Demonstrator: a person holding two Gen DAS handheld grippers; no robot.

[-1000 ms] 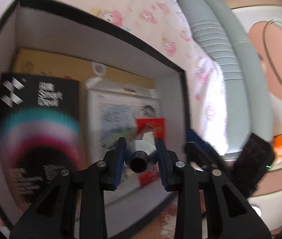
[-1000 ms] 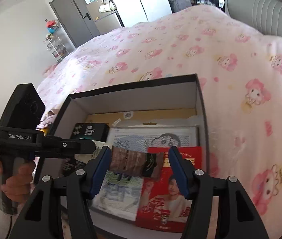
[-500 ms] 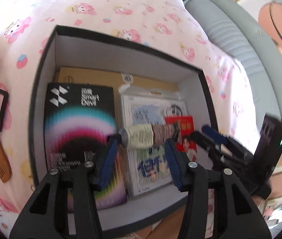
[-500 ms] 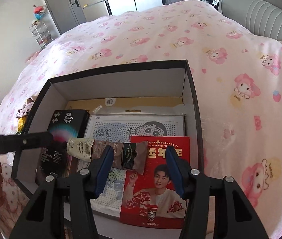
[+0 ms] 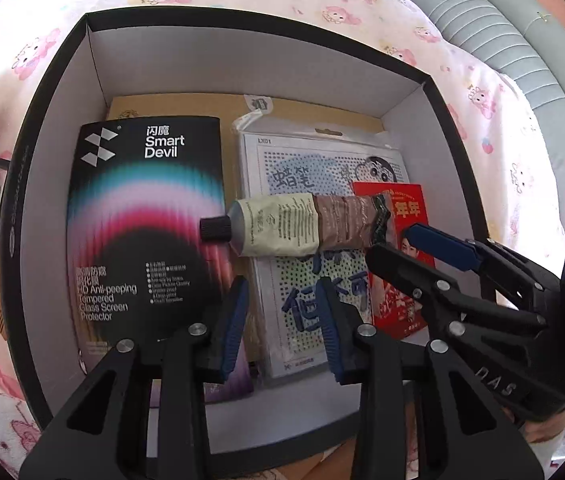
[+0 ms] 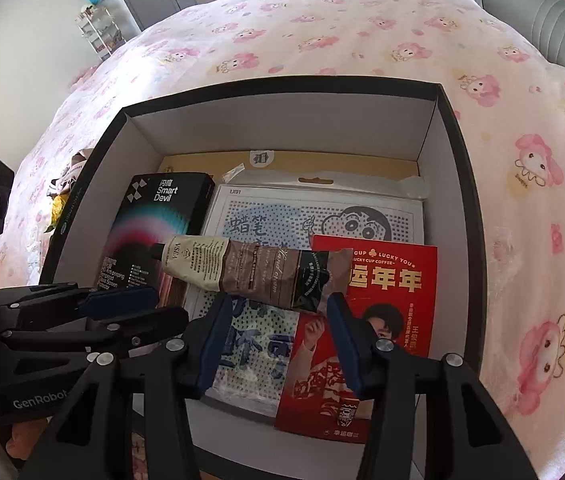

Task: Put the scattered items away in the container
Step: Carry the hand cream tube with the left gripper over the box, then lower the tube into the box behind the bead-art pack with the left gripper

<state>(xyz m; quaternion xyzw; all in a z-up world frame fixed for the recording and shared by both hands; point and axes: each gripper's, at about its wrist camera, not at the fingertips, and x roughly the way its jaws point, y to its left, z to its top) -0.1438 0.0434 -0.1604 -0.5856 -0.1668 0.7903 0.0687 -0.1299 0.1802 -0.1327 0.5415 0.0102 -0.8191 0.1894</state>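
The black box (image 5: 58,80) with white walls sits on the pink bedspread (image 6: 362,28). Inside, a cream-and-brown tube (image 5: 302,226) with a black cap lies across the flat packs. Left gripper (image 5: 282,320) and right gripper (image 6: 278,340) both hang spread, empty.

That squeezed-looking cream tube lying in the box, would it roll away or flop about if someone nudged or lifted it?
The tube looks part-used and creased, so it would probably bend when lifted by one end. Its crimped flat tail likely stops much rolling. It rests across the screen protector box and the patterned packet, so a nudge might slide it.
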